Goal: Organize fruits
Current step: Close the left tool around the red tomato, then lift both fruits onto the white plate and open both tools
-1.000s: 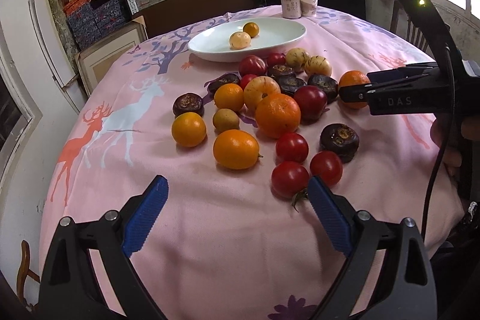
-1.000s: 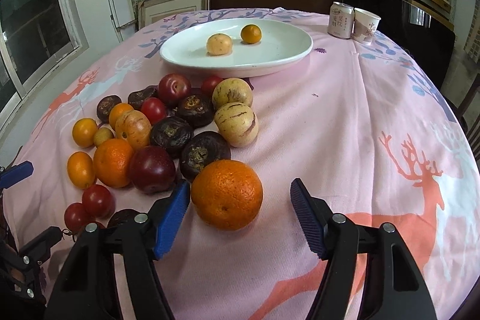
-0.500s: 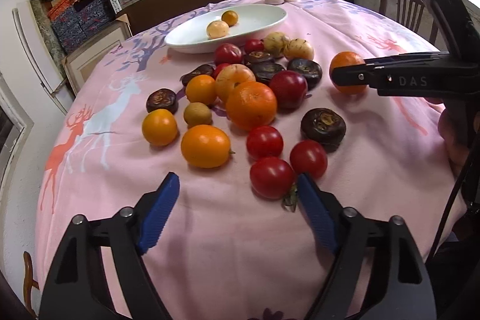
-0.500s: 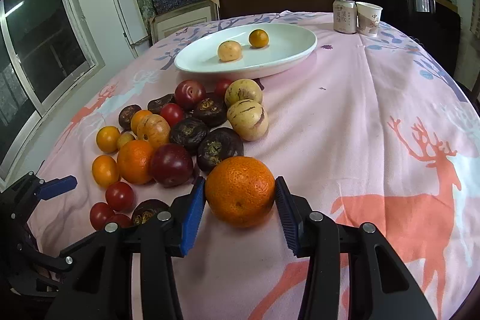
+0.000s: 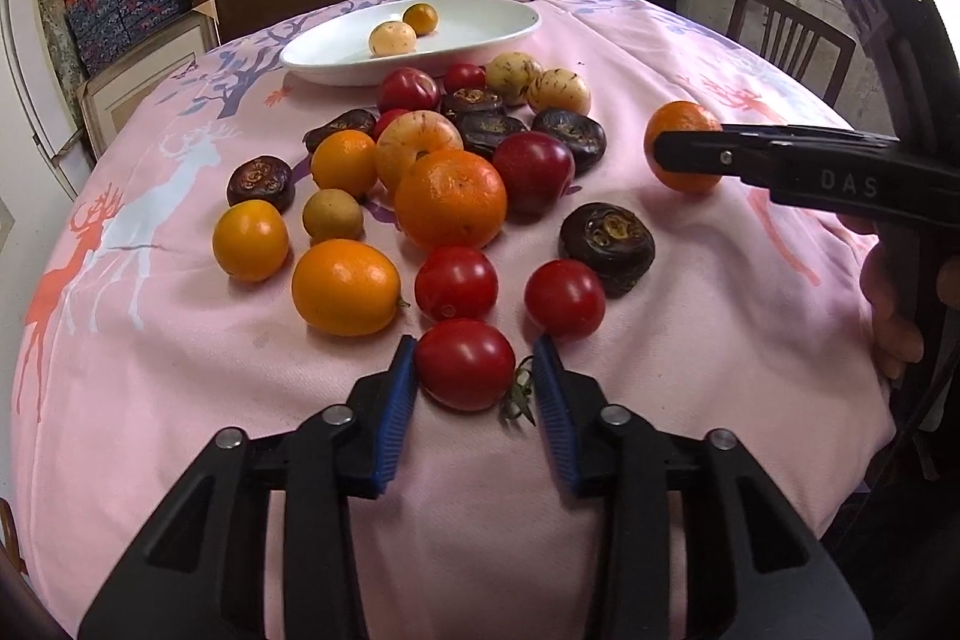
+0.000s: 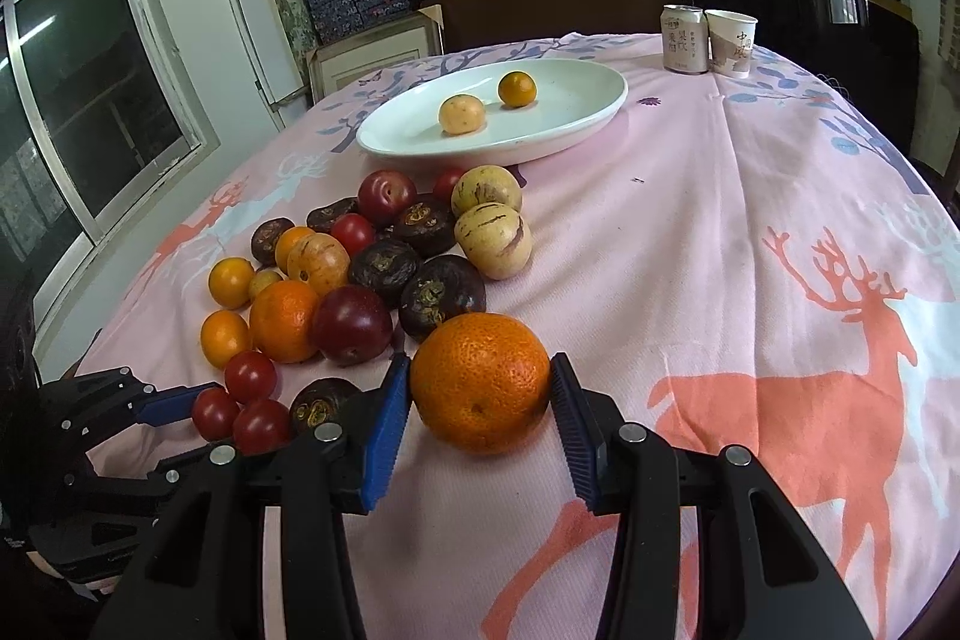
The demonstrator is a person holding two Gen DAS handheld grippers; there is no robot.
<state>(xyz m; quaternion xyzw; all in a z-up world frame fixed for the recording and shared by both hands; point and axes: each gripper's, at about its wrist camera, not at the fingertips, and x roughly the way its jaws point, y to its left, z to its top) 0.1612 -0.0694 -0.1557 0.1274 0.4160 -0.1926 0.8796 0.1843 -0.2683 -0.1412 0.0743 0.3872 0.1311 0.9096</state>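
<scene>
Left gripper (image 5: 474,379) is closing around a red tomato (image 5: 465,364) between its pads; right gripper (image 6: 480,400) is clamping an orange (image 6: 480,381), both probably heading for the white plate (image 6: 588,118).

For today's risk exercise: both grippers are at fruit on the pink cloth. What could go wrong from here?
1. The left gripper is closing on a soft red tomato; too hard a squeeze could bruise or split it.
2. Another tomato sits beside its right finger and could be nudged into rolling.
3. The right gripper clamps a round orange at its sides; it might slip out when lifted.
</scene>
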